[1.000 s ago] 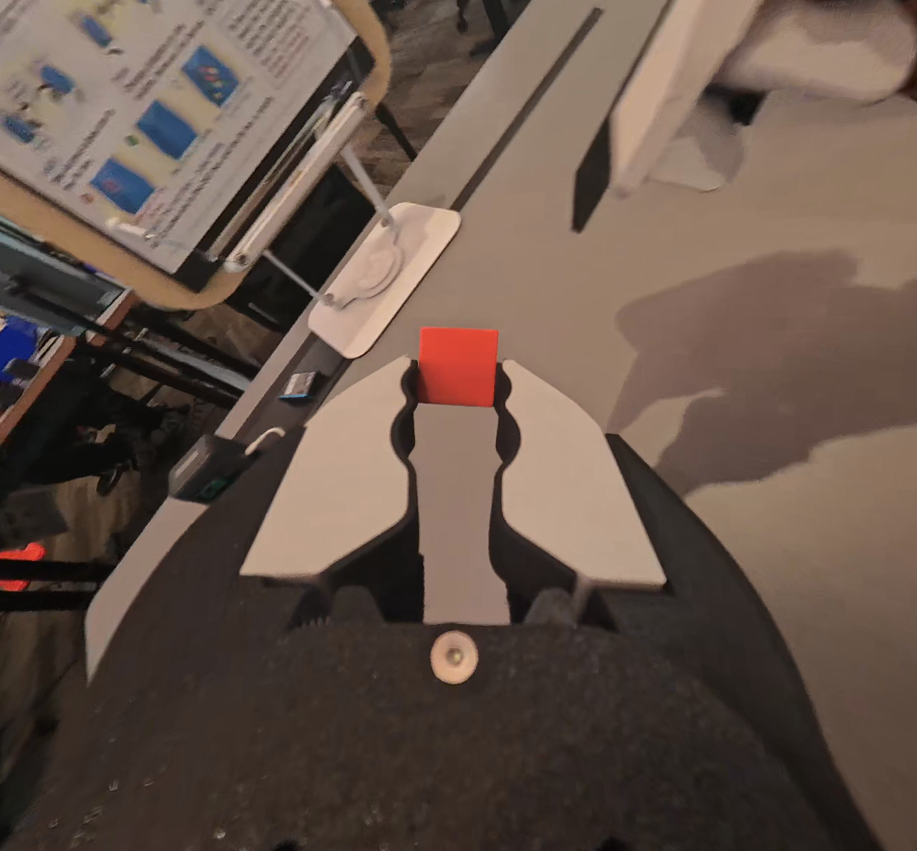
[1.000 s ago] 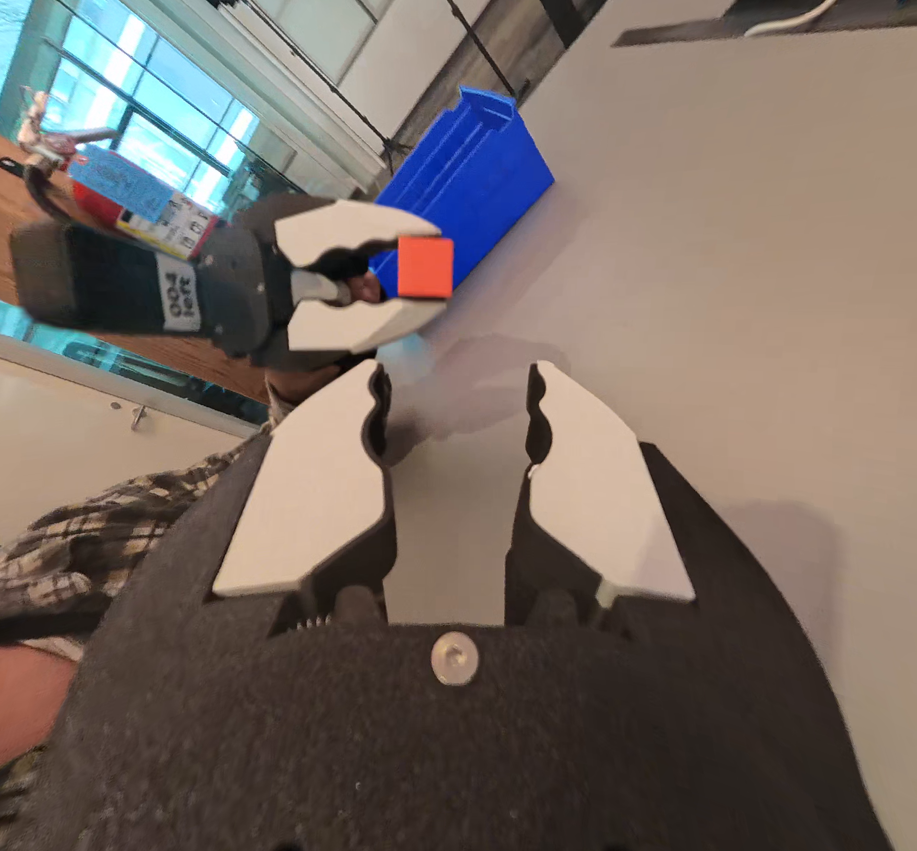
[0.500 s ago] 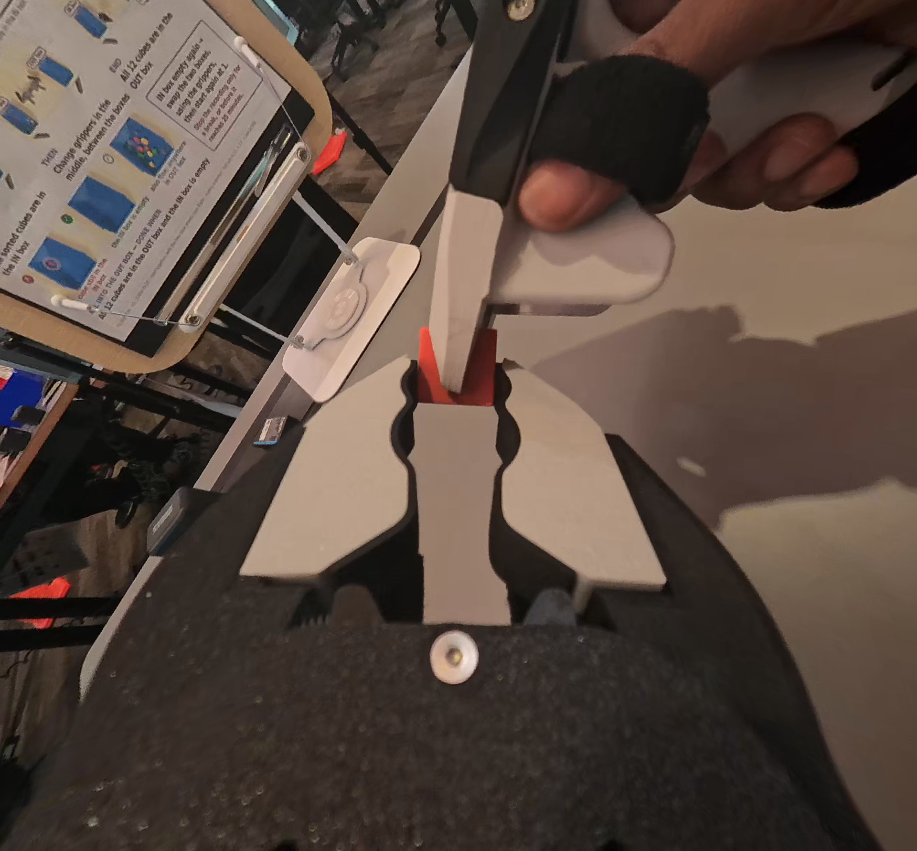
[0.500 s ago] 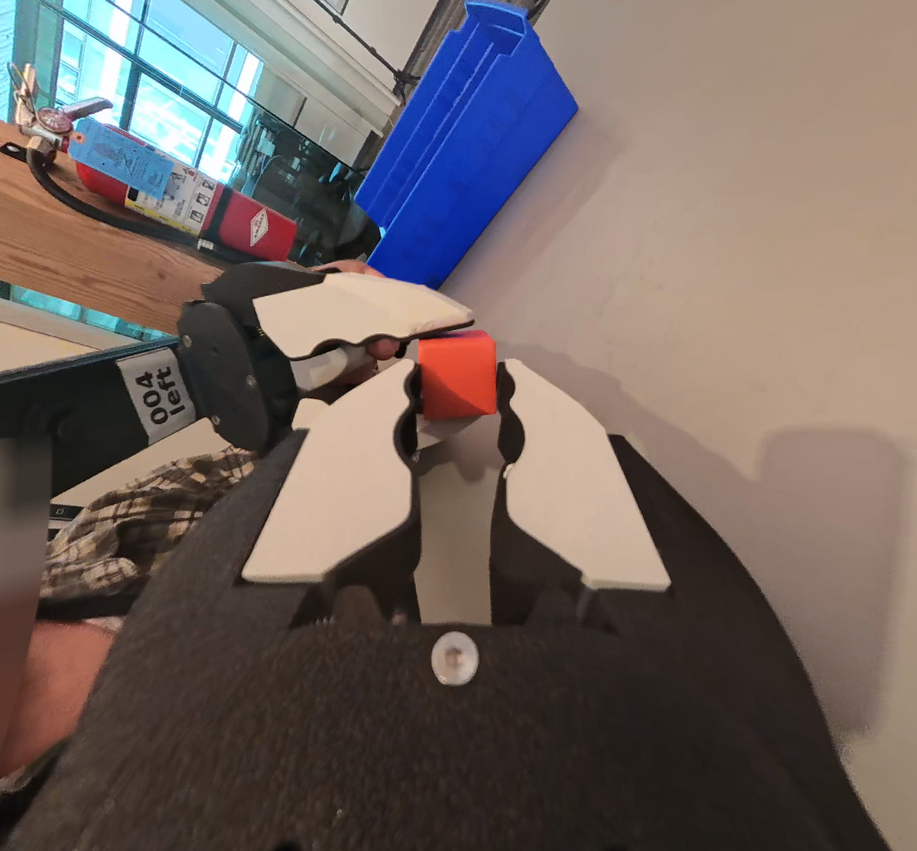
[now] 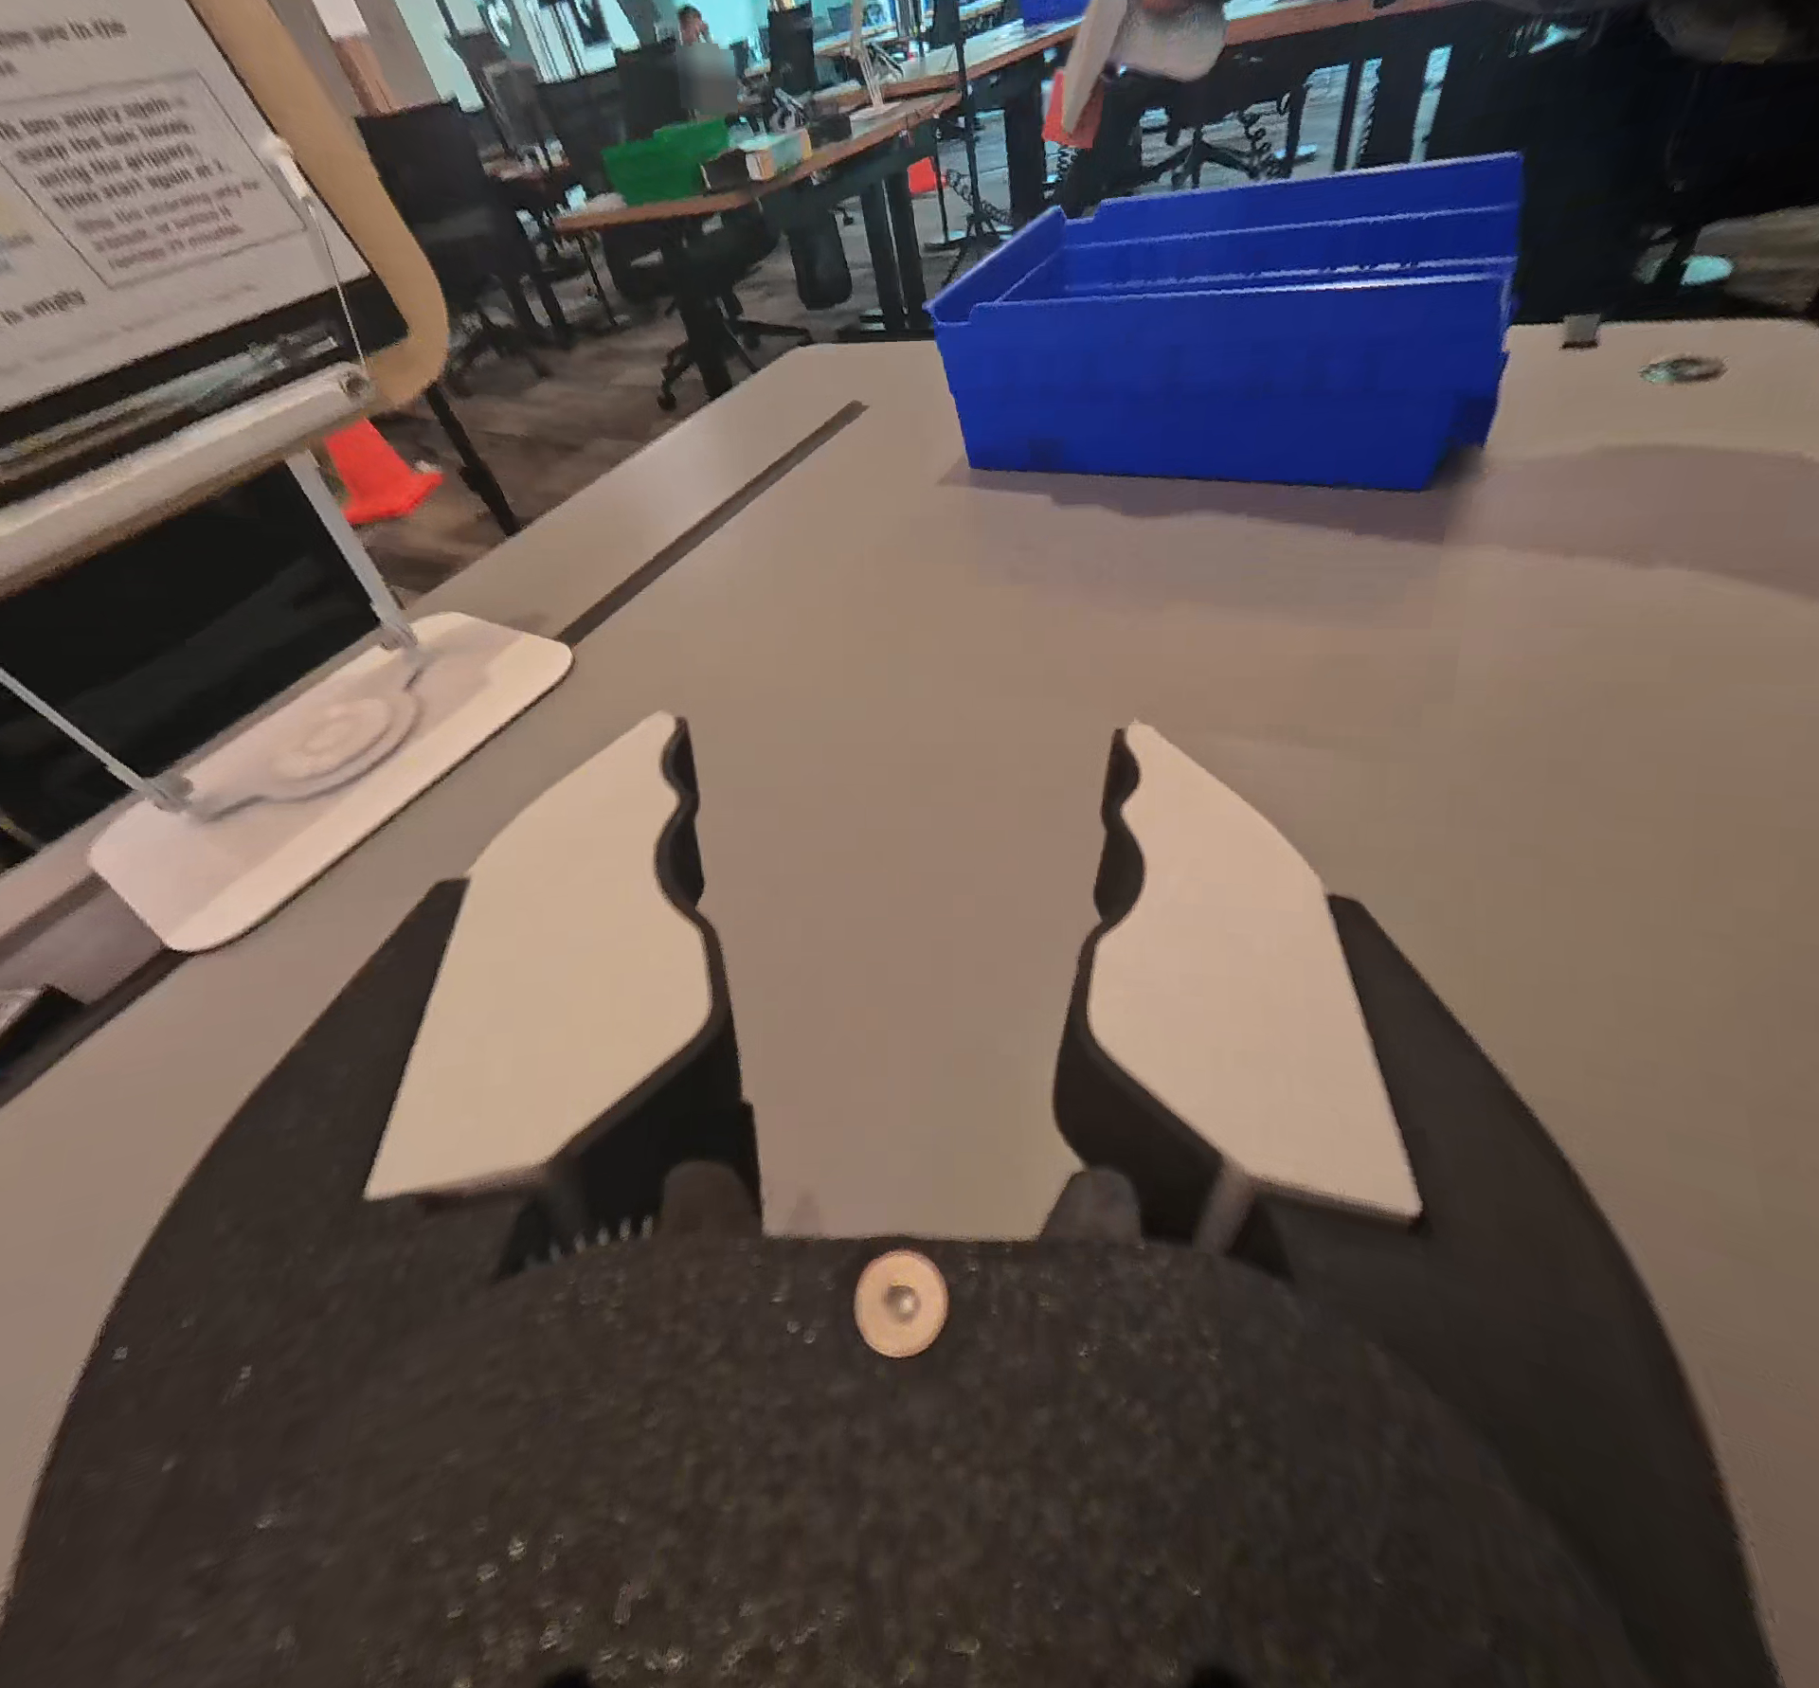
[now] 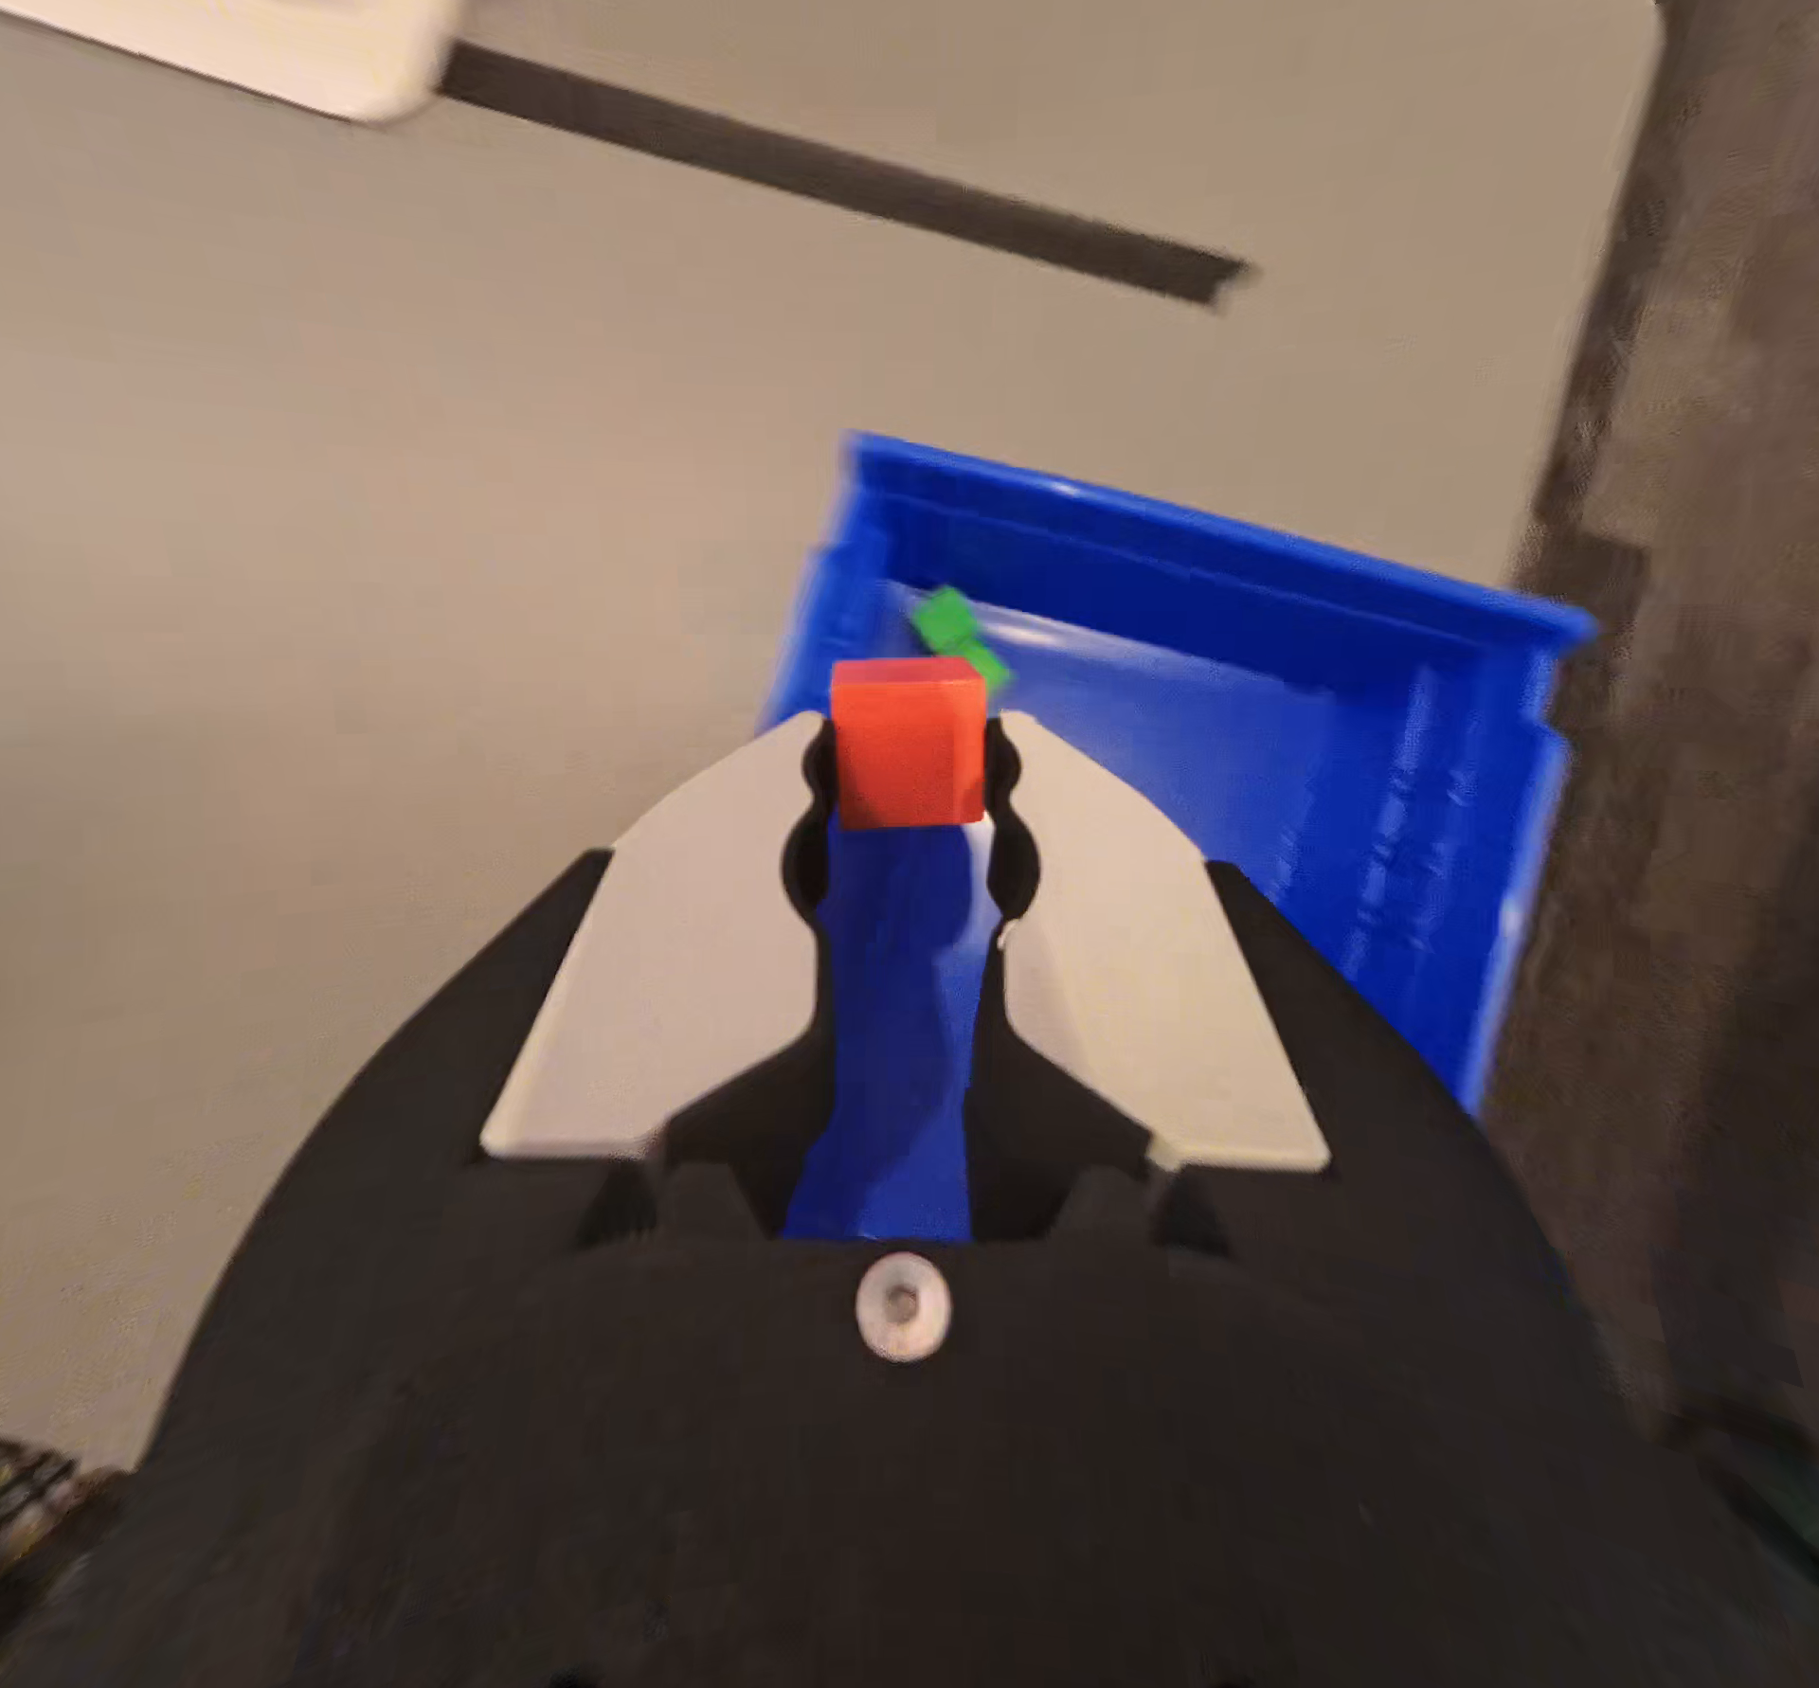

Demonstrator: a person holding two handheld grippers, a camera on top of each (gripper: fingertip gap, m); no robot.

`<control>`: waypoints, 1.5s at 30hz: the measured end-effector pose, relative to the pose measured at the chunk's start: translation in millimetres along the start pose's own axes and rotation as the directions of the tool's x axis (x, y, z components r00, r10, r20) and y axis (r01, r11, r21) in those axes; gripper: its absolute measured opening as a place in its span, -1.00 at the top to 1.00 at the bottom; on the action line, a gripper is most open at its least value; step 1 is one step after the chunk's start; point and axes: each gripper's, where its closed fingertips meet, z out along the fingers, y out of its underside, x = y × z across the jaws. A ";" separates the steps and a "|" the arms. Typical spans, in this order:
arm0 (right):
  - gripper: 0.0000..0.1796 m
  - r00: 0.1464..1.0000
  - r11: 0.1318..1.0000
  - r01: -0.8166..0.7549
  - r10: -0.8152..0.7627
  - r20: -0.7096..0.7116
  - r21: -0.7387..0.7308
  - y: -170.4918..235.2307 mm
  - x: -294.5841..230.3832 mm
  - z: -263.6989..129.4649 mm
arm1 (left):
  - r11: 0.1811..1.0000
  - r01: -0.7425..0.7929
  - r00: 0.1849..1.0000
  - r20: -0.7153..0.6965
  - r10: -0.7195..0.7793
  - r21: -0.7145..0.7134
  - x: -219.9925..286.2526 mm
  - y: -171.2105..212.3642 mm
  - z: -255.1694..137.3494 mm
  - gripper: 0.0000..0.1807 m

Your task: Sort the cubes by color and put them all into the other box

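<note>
Handed over, red cube [image 6: 908,745] now sits between right claw [image 6: 908,735] tips.

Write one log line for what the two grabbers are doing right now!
left gripper: open, empty, above table | right gripper: shut on red cube, above blue box | box holds green cubes

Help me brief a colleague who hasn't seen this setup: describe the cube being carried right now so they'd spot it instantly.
Start at the blue box near the corner of the grey table. Above its near end is the right gripper, its white fingers closed on a small cube. It is the only red one; the cubes lying in the box are green.
</note>
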 end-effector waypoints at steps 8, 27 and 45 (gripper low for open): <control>0.68 0.983 0.964 -0.160 0.136 -0.123 -0.213 52.9 84.6 80.6 | 0.991 -0.134 0.990 0.031 0.134 -0.015 0.4 11.5 7.2 0.30; 0.47 0.945 0.945 -0.185 0.095 -0.314 -0.271 50.4 116.4 82.0 | 0.991 -0.125 0.992 -0.006 0.125 -0.052 3.0 23.0 10.9 0.36; 0.18 0.915 0.813 0.035 -0.260 0.309 0.581 -24.1 -225.2 22.1 | 0.991 -0.127 0.992 0.000 0.127 -0.032 5.4 11.6 5.1 0.34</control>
